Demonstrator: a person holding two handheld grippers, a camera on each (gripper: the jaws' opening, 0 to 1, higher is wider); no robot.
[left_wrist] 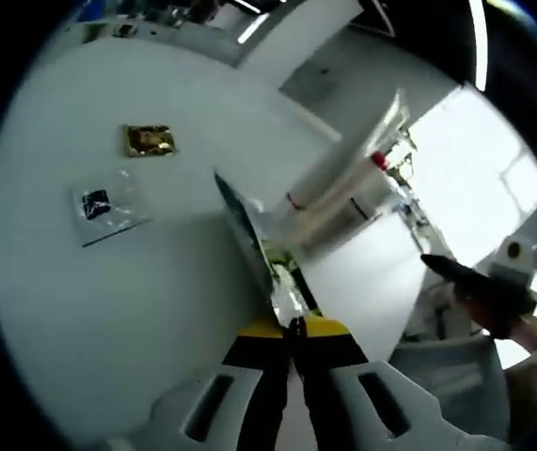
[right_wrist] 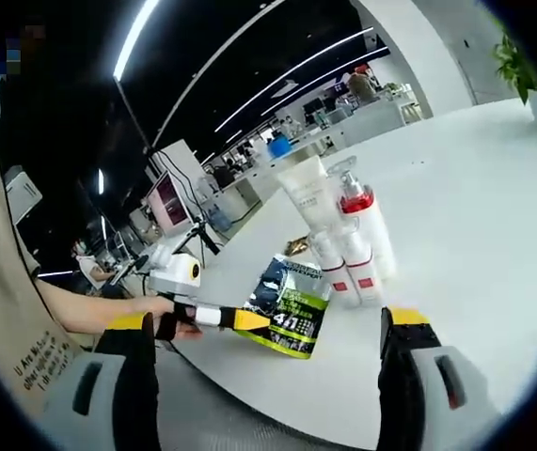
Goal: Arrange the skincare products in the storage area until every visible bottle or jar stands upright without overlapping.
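Note:
My left gripper (left_wrist: 292, 331) is shut on a green and black foil packet (left_wrist: 260, 246), which I see edge-on above the table. In the right gripper view the same packet (right_wrist: 292, 307) hangs from the left gripper's yellow tip (right_wrist: 249, 320), just in front of the bottles. A white pump bottle with a red collar (right_wrist: 364, 221), a white tube (right_wrist: 306, 191) and two small white bottles with red bands (right_wrist: 332, 270) stand upright together. My right gripper (right_wrist: 268, 324) stands open, nearer the camera than the packet. It also appears at the right of the left gripper view as the right gripper (left_wrist: 465, 277).
A gold sachet (left_wrist: 148, 140) and a clear sachet with a dark label (left_wrist: 106, 207) lie flat on the white round table (left_wrist: 80, 310). The bottle group (left_wrist: 339, 199) stands near them. A person's arm (right_wrist: 80, 315) reaches in from the left. Desks and monitors stand beyond.

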